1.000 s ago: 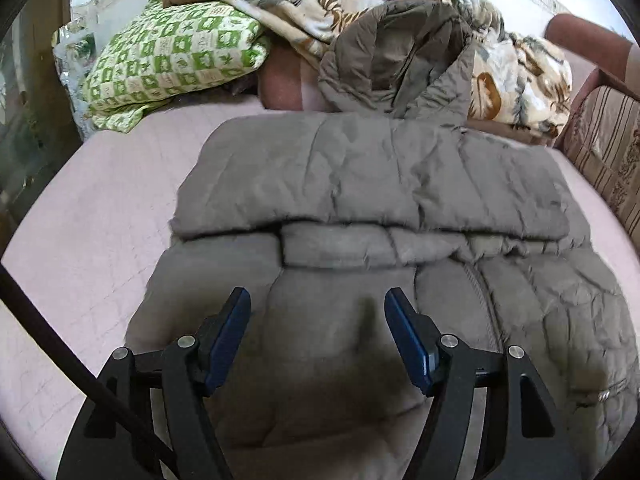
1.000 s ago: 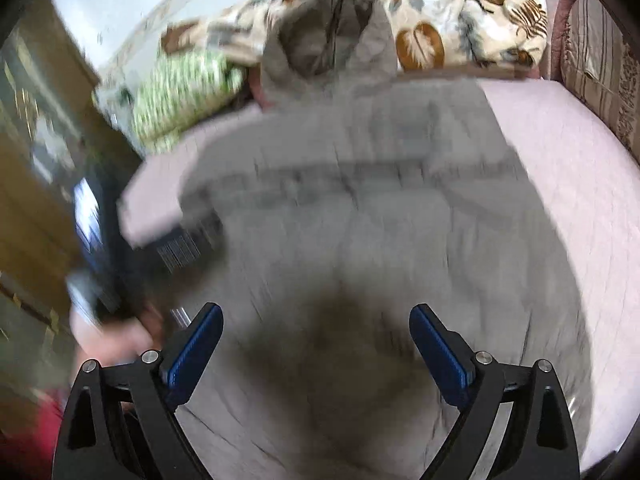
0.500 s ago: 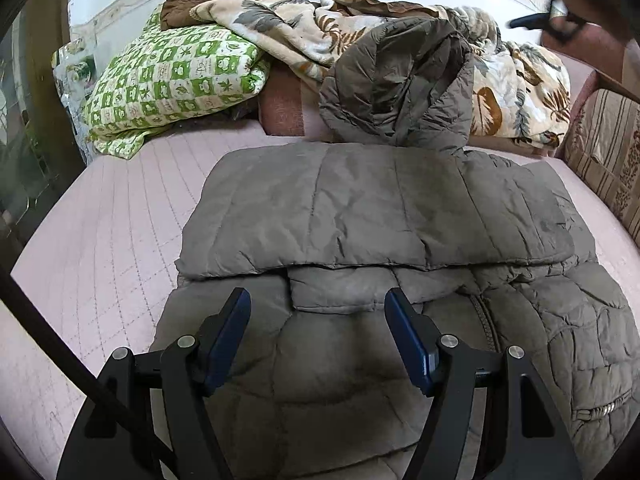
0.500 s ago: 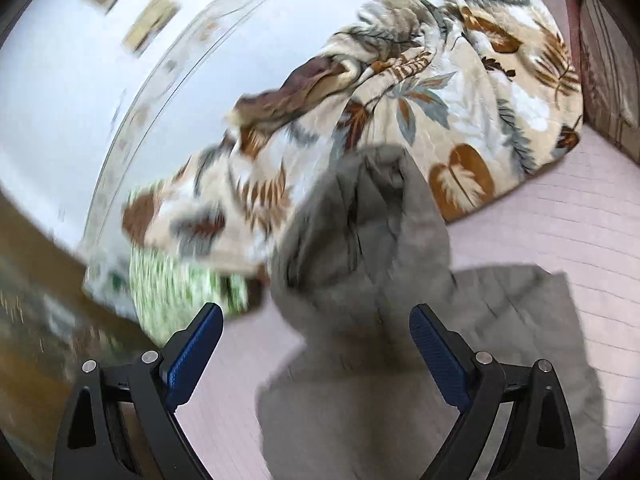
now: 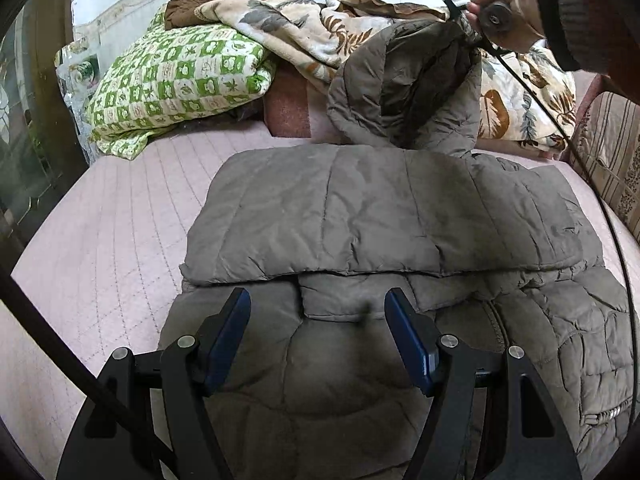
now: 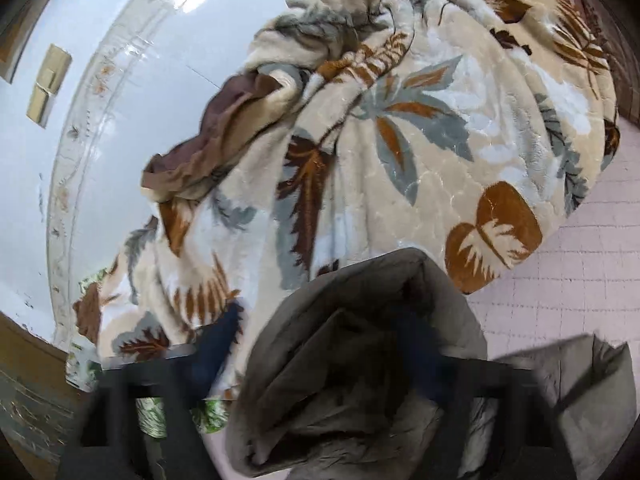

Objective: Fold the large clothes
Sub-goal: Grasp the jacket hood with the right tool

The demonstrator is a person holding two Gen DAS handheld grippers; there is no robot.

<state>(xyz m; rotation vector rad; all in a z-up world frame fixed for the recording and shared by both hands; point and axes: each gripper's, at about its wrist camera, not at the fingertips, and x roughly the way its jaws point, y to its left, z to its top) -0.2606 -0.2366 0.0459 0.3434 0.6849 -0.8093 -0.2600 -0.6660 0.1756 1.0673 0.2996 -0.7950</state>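
One grey-brown puffer jacket [image 5: 384, 220] flat on the pink bed [image 5: 100, 248], sleeves folded across the body, hood [image 5: 404, 84] propped up at the far end against the bedding. One leaf-print blanket [image 6: 420, 128], one green checkered quilt [image 5: 180, 76], one striped cushion [image 5: 608, 152] at right. Two hand-held grippers.

Left hand-held gripper [image 5: 318, 336]: hovering over the lower jacket, jaws roughly half open, blue pads apart, nothing between them, no clear contact with fabric.

Right hand-held gripper [image 6: 320, 354]: blurred in its own view, jaws just been closing, hood fabric between the fingers. Seen from the left wrist view, held in a person's hand [image 5: 508, 12] at the hood's top edge. Pads pressing or not: cannot tell through the blur.
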